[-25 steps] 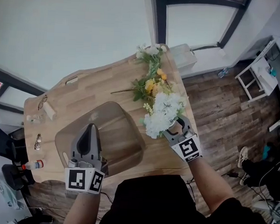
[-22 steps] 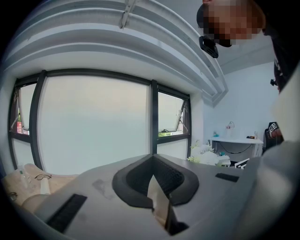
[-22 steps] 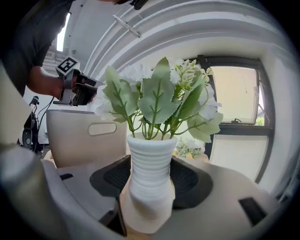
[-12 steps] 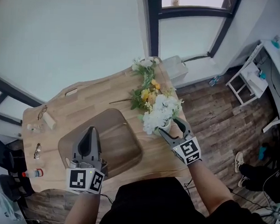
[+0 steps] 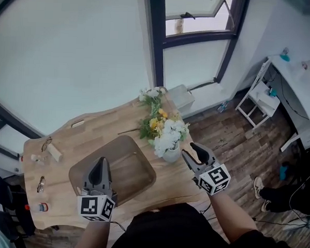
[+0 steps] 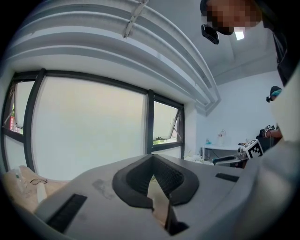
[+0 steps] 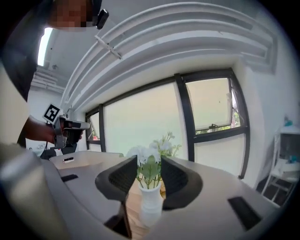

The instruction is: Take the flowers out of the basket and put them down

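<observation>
Over the table [image 5: 92, 128], the vase of flowers [image 5: 168, 143] is framed untouched ahead of the right gripper [image 5: 190, 150], whose parted jaws have just been closing, while the left gripper [image 5: 99, 163] is held closed and empty.

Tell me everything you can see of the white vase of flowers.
The white vase is small and smooth, ceramic by its look, narrowing at the neck. It stands upright on the wooden table, just right of the basket in the head view, holding white blossoms with green leaves. Loose yellow flowers lie behind it. The right claw hangs beside it, apart; its jaws have just been closing, empty, the vase beyond their gap.
</observation>
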A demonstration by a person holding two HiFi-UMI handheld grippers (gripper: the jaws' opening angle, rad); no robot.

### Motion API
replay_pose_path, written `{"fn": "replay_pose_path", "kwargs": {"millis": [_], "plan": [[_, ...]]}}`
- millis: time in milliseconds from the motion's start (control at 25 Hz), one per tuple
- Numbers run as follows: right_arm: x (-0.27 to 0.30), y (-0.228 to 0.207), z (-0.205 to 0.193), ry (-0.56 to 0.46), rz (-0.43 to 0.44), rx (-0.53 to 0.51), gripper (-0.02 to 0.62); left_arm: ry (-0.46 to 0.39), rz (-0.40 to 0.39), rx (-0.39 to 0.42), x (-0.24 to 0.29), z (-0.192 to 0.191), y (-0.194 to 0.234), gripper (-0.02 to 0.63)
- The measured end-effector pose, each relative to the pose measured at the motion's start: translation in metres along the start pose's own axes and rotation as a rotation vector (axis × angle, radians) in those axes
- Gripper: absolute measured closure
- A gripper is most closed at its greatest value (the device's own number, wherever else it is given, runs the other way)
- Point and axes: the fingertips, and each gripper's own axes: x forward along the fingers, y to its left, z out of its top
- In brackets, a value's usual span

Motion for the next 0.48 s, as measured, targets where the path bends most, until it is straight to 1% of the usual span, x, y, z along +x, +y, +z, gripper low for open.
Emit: {"fn": "replay_pose_path", "kwargs": {"millis": [40,120,160,320,480], "plan": [[-0.005,0.0,0.007,-0.009,-0.014,-0.006,0.452,-0.009,-0.006,0.012,0.0,0.002,-0.001,0.606],[-0.012,0.001,0.018,-0.021,-0.026,0.001,0.541,-0.02,-0.013,0.035,-0.001,0.005,-0.004,0.606],[-0.015,0.003,0.021,-0.022,-0.024,0.012,0.569,-0.02,-0.012,0.043,-0.002,0.005,-0.004,0.606],[-0.022,0.004,0.022,0.006,-0.033,0.012,0.573,-0.008,-0.002,0.039,-0.007,-0.002,-0.004,0.606],[-0.021,0.003,0.022,0.01,-0.053,0.006,0.572,-0.009,-0.004,0.036,-0.01,-0.002,-0.004,0.606]]}}
